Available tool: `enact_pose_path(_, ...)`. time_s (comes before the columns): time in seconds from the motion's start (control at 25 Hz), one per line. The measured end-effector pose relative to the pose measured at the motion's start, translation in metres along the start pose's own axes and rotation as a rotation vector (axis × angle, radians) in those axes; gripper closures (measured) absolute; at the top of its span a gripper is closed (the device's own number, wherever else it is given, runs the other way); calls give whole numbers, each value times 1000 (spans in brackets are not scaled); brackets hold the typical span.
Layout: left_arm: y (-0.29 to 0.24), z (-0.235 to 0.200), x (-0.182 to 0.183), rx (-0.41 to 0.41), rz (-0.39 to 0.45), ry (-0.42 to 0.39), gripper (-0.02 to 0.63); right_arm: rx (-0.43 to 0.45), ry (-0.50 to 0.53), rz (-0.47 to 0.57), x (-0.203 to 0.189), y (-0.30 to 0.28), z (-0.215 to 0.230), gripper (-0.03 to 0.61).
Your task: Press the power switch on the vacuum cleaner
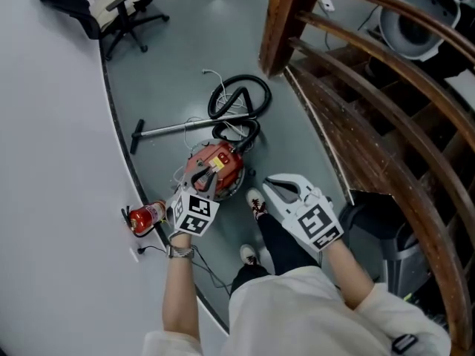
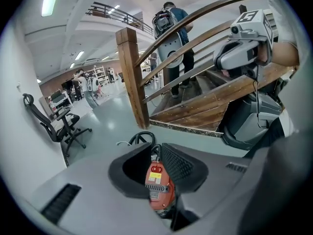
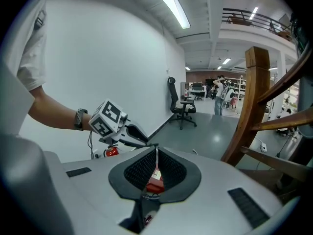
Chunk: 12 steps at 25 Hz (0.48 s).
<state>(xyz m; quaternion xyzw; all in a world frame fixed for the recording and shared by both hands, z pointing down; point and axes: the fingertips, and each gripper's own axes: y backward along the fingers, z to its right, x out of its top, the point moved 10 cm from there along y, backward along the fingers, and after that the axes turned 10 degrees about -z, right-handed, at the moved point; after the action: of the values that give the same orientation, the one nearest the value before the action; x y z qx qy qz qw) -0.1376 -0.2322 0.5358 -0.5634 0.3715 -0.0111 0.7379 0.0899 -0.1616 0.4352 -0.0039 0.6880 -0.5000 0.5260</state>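
Left gripper [image 1: 207, 185]: jaws partly apart, empty, aimed down over red canister vacuum cleaner [image 1: 217, 169], lining up its switch | right gripper [image 1: 270, 184]: jaws together, alongside.

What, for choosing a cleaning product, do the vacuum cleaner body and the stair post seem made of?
Vacuum cleaner body: red and smooth, probably moulded plastic, given its rounded shell and slight sheen.
Stair post: brown wood with streaky grain; it may be varnished.

vacuum cleaner [image 1: 226, 162] partly behind left tool [image 1: 208, 182]
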Motion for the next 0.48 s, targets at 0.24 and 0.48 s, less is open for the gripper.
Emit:
enact_pose_path(0.24, -46, -18, -22, 7, -94, -10, 525, 26, 4, -43, -10, -25, 15, 546)
enact_pose_path(0.48, -85, -25, -30, -28, -125, 50, 514, 39, -27, -52, -15, -46, 33, 546)
